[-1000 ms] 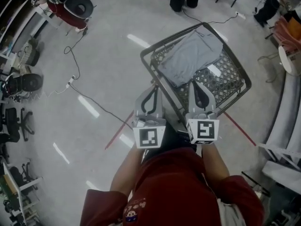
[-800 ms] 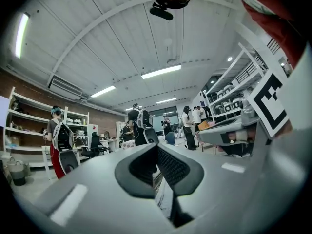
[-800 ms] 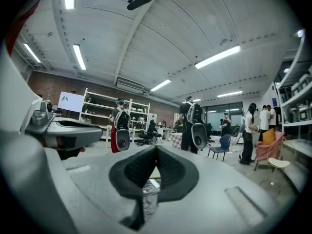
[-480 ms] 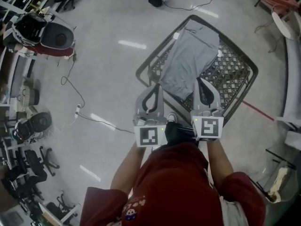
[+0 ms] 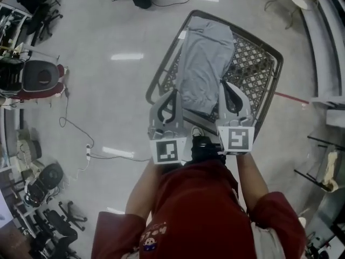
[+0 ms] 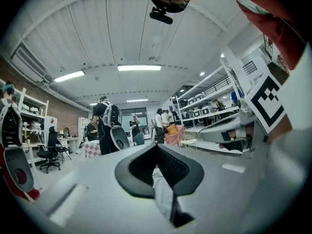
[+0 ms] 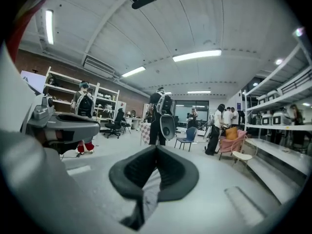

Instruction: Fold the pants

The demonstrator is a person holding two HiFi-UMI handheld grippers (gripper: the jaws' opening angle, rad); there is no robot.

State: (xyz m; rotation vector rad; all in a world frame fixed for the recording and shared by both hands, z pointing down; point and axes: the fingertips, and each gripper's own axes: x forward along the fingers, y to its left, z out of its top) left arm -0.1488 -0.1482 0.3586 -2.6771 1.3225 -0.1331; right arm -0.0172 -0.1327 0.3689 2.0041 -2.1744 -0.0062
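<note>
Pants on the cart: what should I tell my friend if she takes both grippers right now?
Left gripper: jaws shut, pinching a strip of grey cloth, apparently the near edge of the pants.
Right gripper: jaws shut on grey cloth too.
Pants: spread lengthwise over the cart, with the near end between the grippers.
Done: near end gripped on both sides; no fold shows yet.
Left: probably lift the near end and lay it over the far end, then let go.

I count 1 pair of grey pants, 1 mesh table, 2 tongs, the left tongs and the right tongs, and 2 marker cubes.
</note>
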